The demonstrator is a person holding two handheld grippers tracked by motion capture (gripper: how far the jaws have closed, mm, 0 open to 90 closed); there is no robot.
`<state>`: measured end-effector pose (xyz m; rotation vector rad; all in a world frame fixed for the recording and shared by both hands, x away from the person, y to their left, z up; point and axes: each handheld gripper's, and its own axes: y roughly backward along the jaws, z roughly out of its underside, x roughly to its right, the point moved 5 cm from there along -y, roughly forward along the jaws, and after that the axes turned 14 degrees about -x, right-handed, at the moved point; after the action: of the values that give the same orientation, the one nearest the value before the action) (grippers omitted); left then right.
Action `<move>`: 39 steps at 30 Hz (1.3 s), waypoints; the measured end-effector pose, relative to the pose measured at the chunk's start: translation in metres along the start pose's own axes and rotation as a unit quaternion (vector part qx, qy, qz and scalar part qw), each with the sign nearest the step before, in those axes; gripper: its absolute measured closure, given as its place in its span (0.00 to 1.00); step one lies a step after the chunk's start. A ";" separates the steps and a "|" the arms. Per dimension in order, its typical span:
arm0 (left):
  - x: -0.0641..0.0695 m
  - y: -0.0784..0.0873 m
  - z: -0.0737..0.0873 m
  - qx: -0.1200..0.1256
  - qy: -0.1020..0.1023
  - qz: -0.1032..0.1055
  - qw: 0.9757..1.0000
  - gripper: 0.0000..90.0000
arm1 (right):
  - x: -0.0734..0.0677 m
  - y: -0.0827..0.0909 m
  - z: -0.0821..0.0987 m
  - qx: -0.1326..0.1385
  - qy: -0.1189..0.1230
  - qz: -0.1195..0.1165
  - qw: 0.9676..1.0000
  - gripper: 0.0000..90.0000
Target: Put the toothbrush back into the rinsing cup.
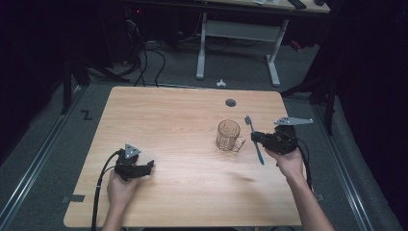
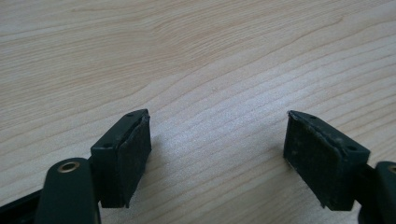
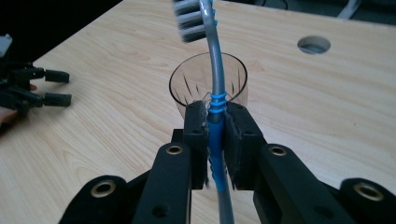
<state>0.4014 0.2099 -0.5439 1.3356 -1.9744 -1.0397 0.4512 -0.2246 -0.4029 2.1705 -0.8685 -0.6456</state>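
Note:
My right gripper (image 1: 255,136) (image 3: 215,116) is shut on a grey and blue toothbrush (image 1: 254,139) (image 3: 213,88), gripped at its blue ribbed middle, bristles up and away. A clear glass mug (image 1: 228,136) (image 3: 208,86) stands upright on the table just left of that gripper, right behind the brush in the right gripper view. My left gripper (image 1: 150,166) (image 2: 217,149) rests low at the table's front left, jaws wide open with bare wood between the pads (image 2: 135,154). It also lies far off at the left as the left gripper (image 3: 58,87).
The wooden table (image 1: 183,120) has a round cable hole (image 1: 231,102) (image 3: 314,44) near its back edge. A white-legged desk (image 1: 238,33) stands behind on the grey floor. Cables trail from both grippers toward the front edge.

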 end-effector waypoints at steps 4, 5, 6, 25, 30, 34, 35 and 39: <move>0.000 0.000 0.000 0.000 0.000 0.000 1.000 0.26 | -0.006 0.003 -0.006 0.022 0.002 -0.023 1.000 0.89; 0.000 0.000 0.000 0.000 0.000 0.000 1.000 0.26 | -0.006 0.003 -0.006 0.022 0.002 -0.023 1.000 0.89; 0.000 0.000 0.000 0.000 0.000 0.000 1.000 0.26 | -0.006 0.004 -0.007 0.025 0.003 -0.024 0.999 0.89; 0.000 0.000 0.000 0.000 0.000 0.000 1.000 0.26 | -0.011 -0.002 -0.040 0.071 0.010 -0.035 0.997 0.89; 0.000 0.000 0.000 0.000 -0.001 0.000 1.000 0.27 | -0.007 -0.006 -0.046 0.071 0.006 -0.033 0.997 0.89; 0.000 0.000 0.000 0.000 -0.001 0.000 1.000 0.27 | -0.005 -0.007 -0.050 0.072 0.002 -0.034 0.997 0.89; 0.000 0.000 0.000 0.000 -0.001 0.000 1.000 0.27 | -0.005 -0.007 -0.051 0.072 0.000 -0.035 0.997 0.89; 0.000 0.000 0.000 0.000 -0.001 0.000 1.000 0.27 | -0.004 -0.008 -0.054 0.075 -0.001 -0.034 0.997 0.89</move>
<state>0.4012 0.2097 -0.5438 1.3355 -1.9762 -1.0400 0.4871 -0.1946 -0.3736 2.3430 -0.8708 -0.6329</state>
